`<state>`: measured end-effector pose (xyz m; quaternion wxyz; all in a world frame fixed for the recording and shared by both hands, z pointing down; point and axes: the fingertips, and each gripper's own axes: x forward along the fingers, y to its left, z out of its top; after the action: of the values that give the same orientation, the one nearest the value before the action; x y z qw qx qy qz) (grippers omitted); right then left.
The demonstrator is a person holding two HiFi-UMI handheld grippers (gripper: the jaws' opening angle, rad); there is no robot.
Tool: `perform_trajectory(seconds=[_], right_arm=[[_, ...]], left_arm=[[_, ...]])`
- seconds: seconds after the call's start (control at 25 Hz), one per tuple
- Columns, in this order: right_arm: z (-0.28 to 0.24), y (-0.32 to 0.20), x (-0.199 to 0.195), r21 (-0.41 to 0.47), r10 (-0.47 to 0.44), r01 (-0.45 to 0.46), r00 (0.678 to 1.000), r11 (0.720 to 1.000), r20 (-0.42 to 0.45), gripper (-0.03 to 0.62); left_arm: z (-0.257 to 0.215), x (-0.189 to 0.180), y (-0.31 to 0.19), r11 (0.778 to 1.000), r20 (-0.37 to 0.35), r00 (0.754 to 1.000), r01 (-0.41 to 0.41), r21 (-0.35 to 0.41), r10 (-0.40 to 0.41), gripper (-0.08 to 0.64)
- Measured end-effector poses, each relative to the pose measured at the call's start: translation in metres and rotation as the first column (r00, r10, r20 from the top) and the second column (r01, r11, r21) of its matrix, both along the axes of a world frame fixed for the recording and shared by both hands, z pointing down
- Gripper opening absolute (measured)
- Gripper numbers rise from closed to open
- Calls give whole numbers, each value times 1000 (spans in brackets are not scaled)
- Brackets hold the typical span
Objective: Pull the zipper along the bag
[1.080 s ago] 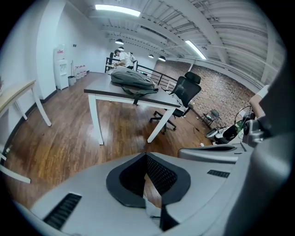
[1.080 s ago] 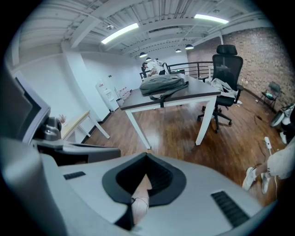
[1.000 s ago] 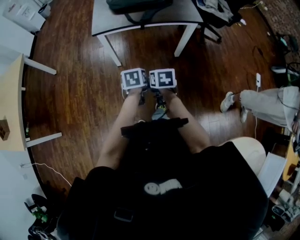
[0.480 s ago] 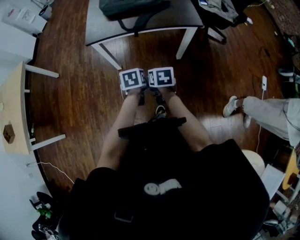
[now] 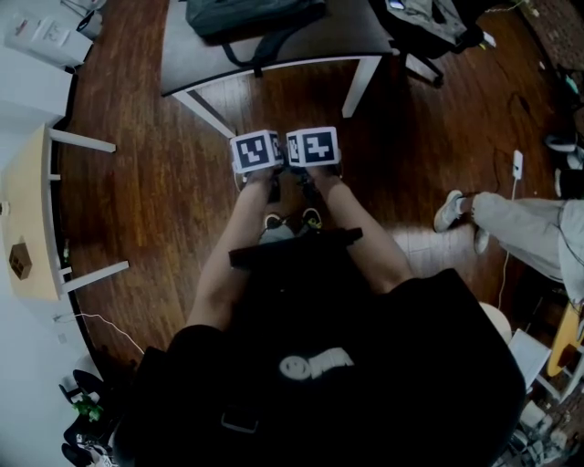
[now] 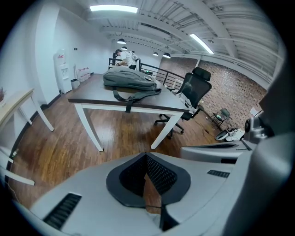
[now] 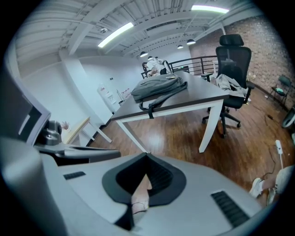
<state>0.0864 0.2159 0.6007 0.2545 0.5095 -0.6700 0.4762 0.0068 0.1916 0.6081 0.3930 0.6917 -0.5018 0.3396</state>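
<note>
A grey bag [image 5: 251, 14] lies on the dark-topped white-legged table [image 5: 192, 64] at the top of the head view, with a strap hanging over the table's near edge. It also shows as the bag [image 6: 129, 80] in the left gripper view and the bag [image 7: 159, 87] in the right gripper view, some way ahead. My left gripper [image 5: 255, 150] and right gripper [image 5: 313, 146] are held side by side over the wooden floor, short of the table. Both the left gripper [image 6: 146, 156] and the right gripper [image 7: 146, 156] are shut on nothing. I cannot make out the zipper.
A black office chair [image 5: 429, 27] with clothes on it stands at the table's right end. Another person's legs and shoes [image 5: 511, 214] are at the right, by a cable and plug strip [image 5: 516, 164]. A light wooden table [image 5: 27, 219] is at the left.
The table and bag have come slightly further into the head view, and the seated person's legs have drifted right. The two grippers stay together, both shut.
</note>
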Motion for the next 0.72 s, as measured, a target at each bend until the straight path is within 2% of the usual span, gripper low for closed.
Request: perform_trajectory(seconds=[0.08, 0.2, 0.4, 0.56, 0.68, 0.72], right_arm=[[0, -3, 2, -4, 5, -5, 1000, 1000, -7, 18], [1, -6, 2, -14, 9, -9, 1000, 1000, -9, 19], [2, -19, 5, -6, 22, -22, 1000, 1000, -8, 18], [5, -29, 2, -27, 27, -28, 1000, 999, -13, 18], [6, -42, -2, -34, 31, -32, 999, 999, -19, 18], [6, -47, -3, -31, 32, -33, 999, 999, -27, 19]], left_arm=[[0, 1, -3, 1000, -1, 1000, -1, -2, 1, 0], [-3, 4, -16, 999, -18, 1000, -12, 39, 13, 0], [3, 0, -19, 1000, 10, 1000, -4, -8, 4, 0], [6, 2, -35, 1000, -19, 1000, -17, 1, 17, 0], [5, 1, -55, 999, -38, 999, -25, 36, 26, 0], [6, -2, -56, 1000, -38, 999, -22, 19, 23, 0]])
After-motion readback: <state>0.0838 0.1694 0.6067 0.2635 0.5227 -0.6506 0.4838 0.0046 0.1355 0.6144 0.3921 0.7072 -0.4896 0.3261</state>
